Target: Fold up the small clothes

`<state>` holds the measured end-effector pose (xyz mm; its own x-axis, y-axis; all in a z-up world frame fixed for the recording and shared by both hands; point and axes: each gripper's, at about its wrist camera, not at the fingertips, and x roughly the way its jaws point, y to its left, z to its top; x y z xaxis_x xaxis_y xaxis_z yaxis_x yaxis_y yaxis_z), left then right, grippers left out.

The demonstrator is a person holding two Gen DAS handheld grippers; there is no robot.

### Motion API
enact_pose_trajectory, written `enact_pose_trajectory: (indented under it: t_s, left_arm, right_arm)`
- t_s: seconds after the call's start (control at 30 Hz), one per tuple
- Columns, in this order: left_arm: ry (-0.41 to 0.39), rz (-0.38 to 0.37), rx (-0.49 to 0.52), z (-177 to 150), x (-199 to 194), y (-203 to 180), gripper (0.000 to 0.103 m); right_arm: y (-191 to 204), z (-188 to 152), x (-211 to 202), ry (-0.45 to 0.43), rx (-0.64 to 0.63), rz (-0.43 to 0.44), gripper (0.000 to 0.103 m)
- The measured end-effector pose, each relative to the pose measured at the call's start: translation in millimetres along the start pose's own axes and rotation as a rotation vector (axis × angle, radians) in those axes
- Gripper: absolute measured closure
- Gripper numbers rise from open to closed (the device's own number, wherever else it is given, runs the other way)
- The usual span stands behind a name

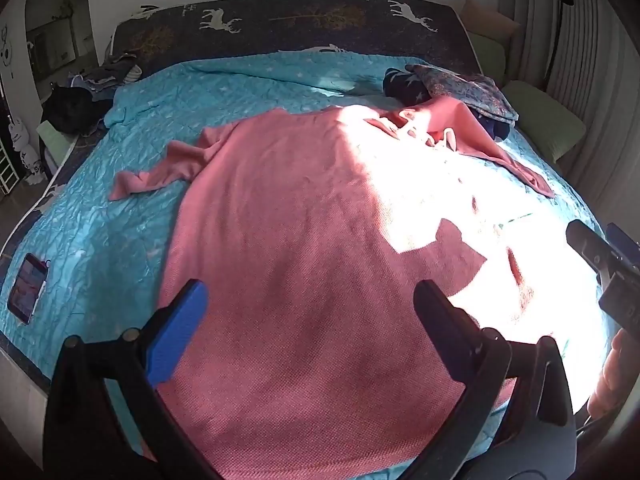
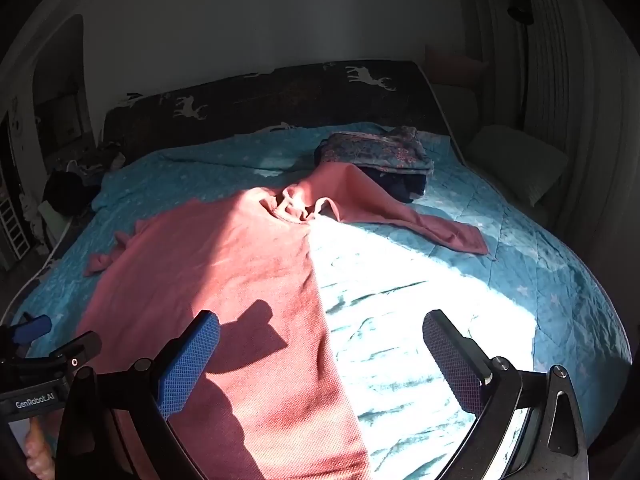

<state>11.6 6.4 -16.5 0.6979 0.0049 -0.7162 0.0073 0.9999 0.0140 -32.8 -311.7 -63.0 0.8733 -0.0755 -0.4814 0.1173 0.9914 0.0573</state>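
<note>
Pink knit sweater flat on teal quilt. Left gripper, right gripper: jaws spread, empty. Phone at nine o'clock, left view only.

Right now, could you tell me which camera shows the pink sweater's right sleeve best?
The right wrist view: the right sleeve lies fully visible on the blue quilt. In the left wrist view, sun glare washes out much of that sleeve.
</note>
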Motion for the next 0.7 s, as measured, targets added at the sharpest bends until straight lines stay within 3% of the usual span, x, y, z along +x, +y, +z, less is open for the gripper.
enact_pose_trajectory:
  t_s: [0.7]
  left_arm:
    - [0.014, 0.003, 0.021, -2.2, 4.6, -5.1, 0.001]
  right_arm:
    - [3.1, -6.0, 4.4, 0.009, -0.010, -0.002, 0.000]
